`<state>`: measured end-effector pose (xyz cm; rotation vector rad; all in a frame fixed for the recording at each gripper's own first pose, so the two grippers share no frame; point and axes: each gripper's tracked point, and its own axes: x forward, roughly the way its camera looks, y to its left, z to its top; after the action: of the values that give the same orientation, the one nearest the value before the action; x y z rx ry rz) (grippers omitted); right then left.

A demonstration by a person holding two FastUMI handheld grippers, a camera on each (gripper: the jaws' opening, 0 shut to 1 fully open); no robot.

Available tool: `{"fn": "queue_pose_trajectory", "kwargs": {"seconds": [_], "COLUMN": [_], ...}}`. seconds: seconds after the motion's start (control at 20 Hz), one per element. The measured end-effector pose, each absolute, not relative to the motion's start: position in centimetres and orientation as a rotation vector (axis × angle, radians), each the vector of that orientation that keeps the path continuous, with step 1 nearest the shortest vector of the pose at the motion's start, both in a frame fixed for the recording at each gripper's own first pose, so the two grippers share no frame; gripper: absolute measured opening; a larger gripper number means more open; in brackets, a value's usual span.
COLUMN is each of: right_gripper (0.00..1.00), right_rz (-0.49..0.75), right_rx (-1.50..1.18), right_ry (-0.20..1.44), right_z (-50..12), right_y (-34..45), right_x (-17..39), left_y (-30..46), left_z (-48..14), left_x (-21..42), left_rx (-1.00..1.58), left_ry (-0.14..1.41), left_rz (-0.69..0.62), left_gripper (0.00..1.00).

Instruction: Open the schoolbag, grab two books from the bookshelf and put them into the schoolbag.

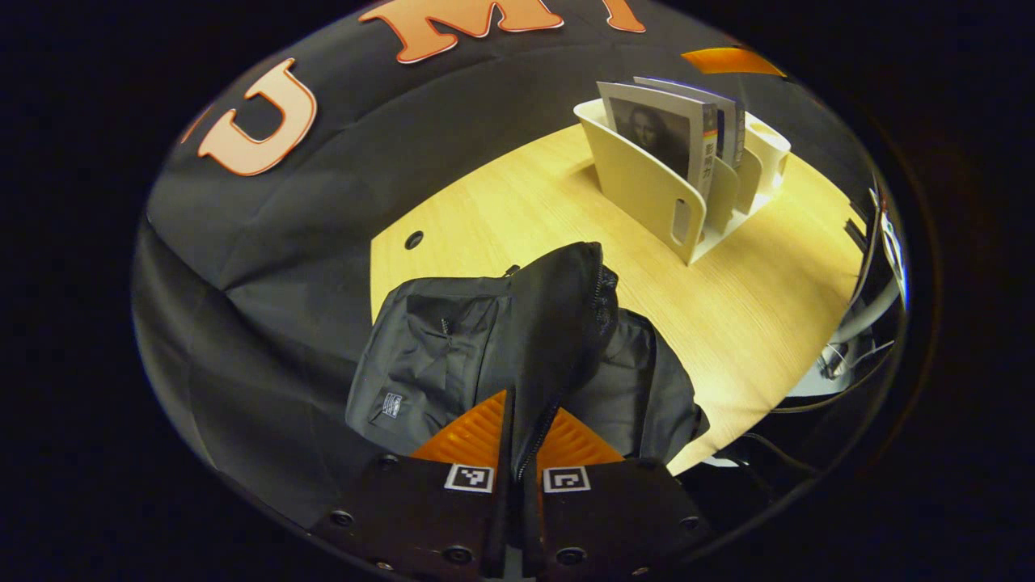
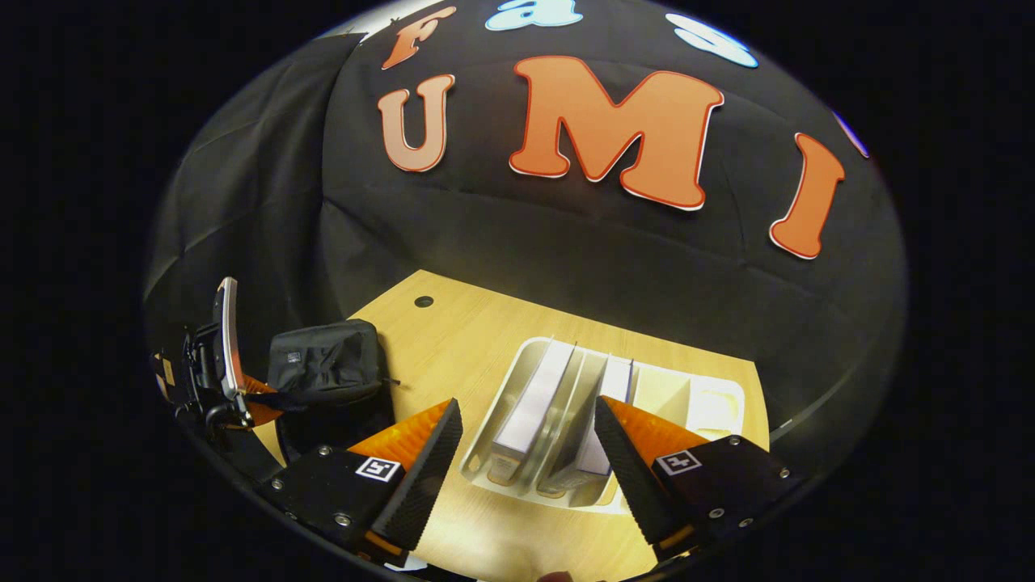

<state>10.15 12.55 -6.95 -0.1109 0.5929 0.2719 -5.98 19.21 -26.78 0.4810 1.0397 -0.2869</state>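
My left claw (image 1: 517, 440) is clamped on the bag's (image 1: 453, 347) zipper edge, lifting the flap so the mouth stays open for loading. The bag lies at the table's (image 1: 501, 218) near corner. My right claw (image 2: 525, 453) hangs wide open and empty above the rack (image 2: 711, 404), straddling the books (image 2: 538, 396). They stand on edge, top edges up, long axis running away from me; which way the spines face I can't quite tell.
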Motion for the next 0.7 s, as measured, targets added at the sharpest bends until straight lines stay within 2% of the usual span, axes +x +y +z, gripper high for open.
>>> {"fn": "queue_pose_trajectory", "kwargs": {"seconds": [0.25, 0.65, 0.7], "right_gripper": [0.98, 0.98, 0.85], "right_rz": [0.191, 0.124, 0.118], "right_rx": [-0.075, -0.139, -0.142], "right_ry": [0.74, 1.006, 1.04], "right_z": [-7.7, -12.2, -13.0], "right_y": [13.8, 13.2, 13.0], "right_x": [12.9, 16.2, 16.2], "left_y": [20.1, 21.8, 22.0], "left_z": [-25.4, -23.3, -23.2], "left_x": [-5.0, -2.7, -2.6], "left_rx": [0.462, 0.509, 0.516], "left_ry": [1.095, 1.113, 1.114], "left_rz": [-0.431, -0.561, -0.569], "left_gripper": [0.08, 0.07, 0.07]}}
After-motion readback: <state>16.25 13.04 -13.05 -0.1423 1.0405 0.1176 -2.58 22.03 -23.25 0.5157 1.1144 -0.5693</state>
